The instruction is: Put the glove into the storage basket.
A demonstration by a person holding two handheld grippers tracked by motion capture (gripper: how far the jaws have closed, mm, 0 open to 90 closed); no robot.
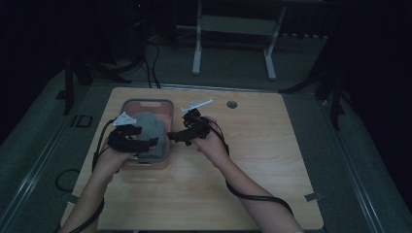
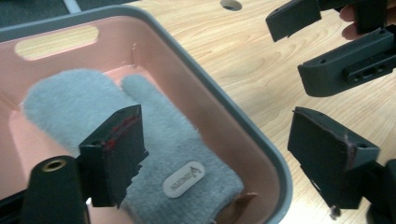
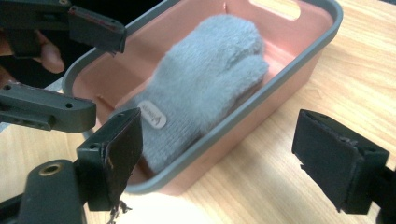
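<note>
Currently, mitten (image 2: 140, 135): lying flat inside the pink basket (image 2: 224, 126) (label up).
Left gripper (image 2: 224, 154): released, jaws straddling the basket's wall, likely poised to grab.
Right gripper (image 3: 224, 158): released, beside the basket.

One grey mitten (image 3: 201, 79), one pink bin (image 3: 299, 60), one wooden table (image 1: 252, 165), two tongs (image 1: 133, 138) (image 1: 182, 133)

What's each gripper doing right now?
Left gripper: open, empty, jaws straddling the bin wall by the mitten.
Right gripper: open, empty.
</note>
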